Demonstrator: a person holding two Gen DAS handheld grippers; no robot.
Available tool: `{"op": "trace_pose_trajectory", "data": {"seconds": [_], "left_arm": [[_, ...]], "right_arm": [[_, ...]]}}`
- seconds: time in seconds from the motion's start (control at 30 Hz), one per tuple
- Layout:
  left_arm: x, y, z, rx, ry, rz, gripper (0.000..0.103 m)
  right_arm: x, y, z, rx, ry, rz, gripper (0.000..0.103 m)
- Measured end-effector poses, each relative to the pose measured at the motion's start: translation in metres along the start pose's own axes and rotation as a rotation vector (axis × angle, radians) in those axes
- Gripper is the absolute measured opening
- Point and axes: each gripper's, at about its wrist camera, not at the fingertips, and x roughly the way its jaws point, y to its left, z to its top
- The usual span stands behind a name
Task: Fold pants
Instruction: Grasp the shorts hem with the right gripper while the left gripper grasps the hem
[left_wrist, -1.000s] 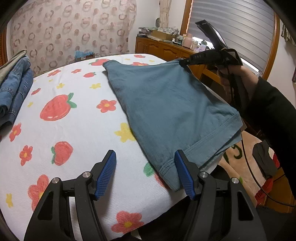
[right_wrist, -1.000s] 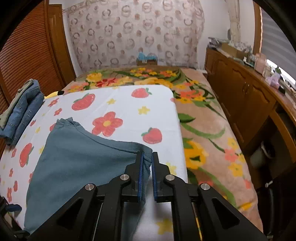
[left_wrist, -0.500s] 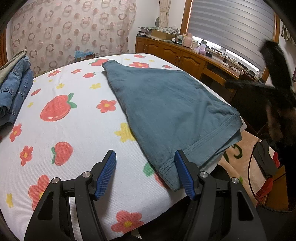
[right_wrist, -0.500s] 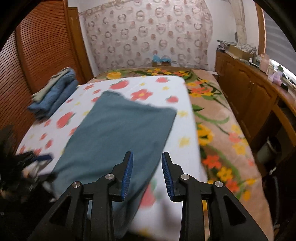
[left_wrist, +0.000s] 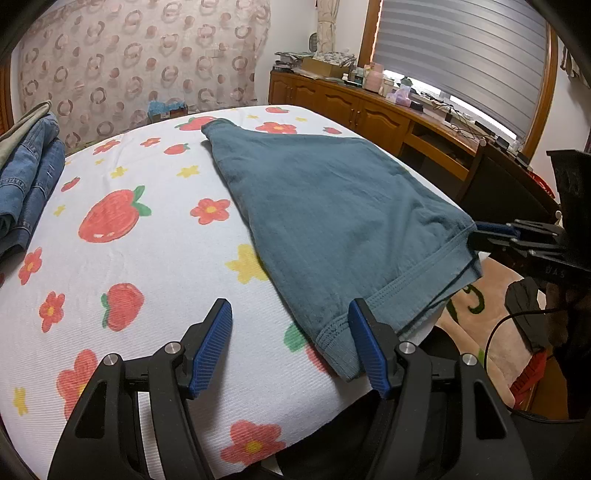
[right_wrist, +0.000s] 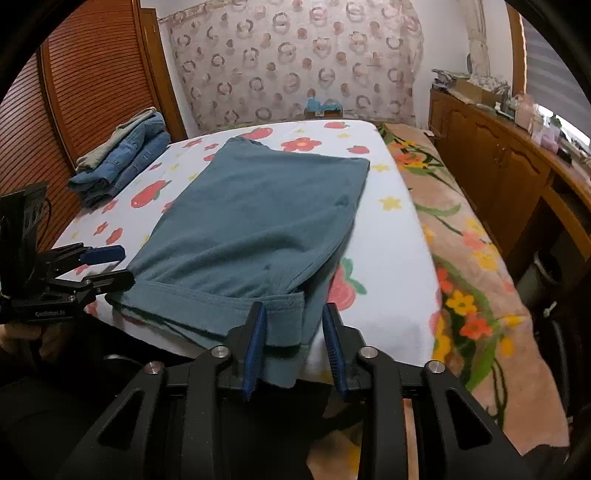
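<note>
1. Teal pants (right_wrist: 251, 221) lie folded flat on the bed (left_wrist: 147, 266), with the stitched band hanging over the bed's near edge.
2. Right gripper (right_wrist: 293, 314): jaws closing, with the band's right corner between them. One pad touches cloth and the other is clear, so no pinch yet.
3. Left gripper (left_wrist: 288, 314): jaws open and empty at the bed's near edge, just beside the band's left corner.
4. To do the step well, bite deep enough to catch every layer at both corners. Lift them evenly, carry the band toward the bed's far end and keep the fold square.
5. Risk: a shallow bite would probably peel off only the top layer.
6. Count: one pair of pants, two grippers, one stack of folded jeans (right_wrist: 125, 158) at the bed's far left. Number of pieces in the stack is unclear.
</note>
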Motion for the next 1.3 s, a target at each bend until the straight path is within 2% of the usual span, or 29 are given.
{"op": "trace_pose_trajectory", "data": {"seconds": [0.17,0.4,0.47,0.67,0.87,0.93,0.97,1.03,1.1,1.2,1.27,1.3], "left_arm": [[0.000,0.000,0.000,-0.001,-0.001,0.001,0.067],[0.000,0.000,0.000,-0.001,-0.001,-0.002,0.067],[0.001,-0.002,0.000,0.005,-0.001,-0.003,0.067],[0.003,-0.005,0.000,0.012,0.004,-0.004,0.067],[0.002,-0.009,-0.001,0.029,0.006,-0.016,0.066],[0.002,-0.010,-0.001,0.034,0.007,-0.021,0.066],[0.002,-0.010,-0.001,0.035,0.006,-0.024,0.065],[0.002,-0.011,-0.002,0.033,0.005,-0.027,0.065],[0.002,-0.011,-0.001,0.031,0.006,-0.025,0.065],[0.001,-0.012,-0.001,0.033,0.014,-0.027,0.065],[0.001,-0.015,-0.001,0.041,0.017,-0.039,0.050],[0.000,-0.016,-0.002,0.041,0.020,-0.053,0.046]], "right_arm": [[-0.019,0.005,0.004,-0.013,-0.047,0.037,0.006],[-0.019,0.000,-0.014,0.013,0.001,0.022,0.007],[-0.009,-0.003,-0.014,0.036,0.020,0.005,0.012],[0.004,0.000,-0.009,0.051,0.033,-0.040,0.039],[0.007,0.009,-0.011,0.025,0.027,-0.033,0.041],[0.007,0.007,-0.011,0.017,0.026,-0.030,0.040],[0.008,0.007,-0.011,0.013,0.026,-0.026,0.034],[0.008,0.006,-0.013,0.010,0.025,-0.004,0.016],[0.007,0.007,-0.012,0.001,0.016,0.017,0.011],[0.000,0.002,-0.009,0.021,-0.021,0.049,0.009],[-0.006,0.000,-0.008,0.027,-0.049,0.060,0.009],[-0.008,0.000,-0.008,0.030,-0.058,0.067,0.009]]}}
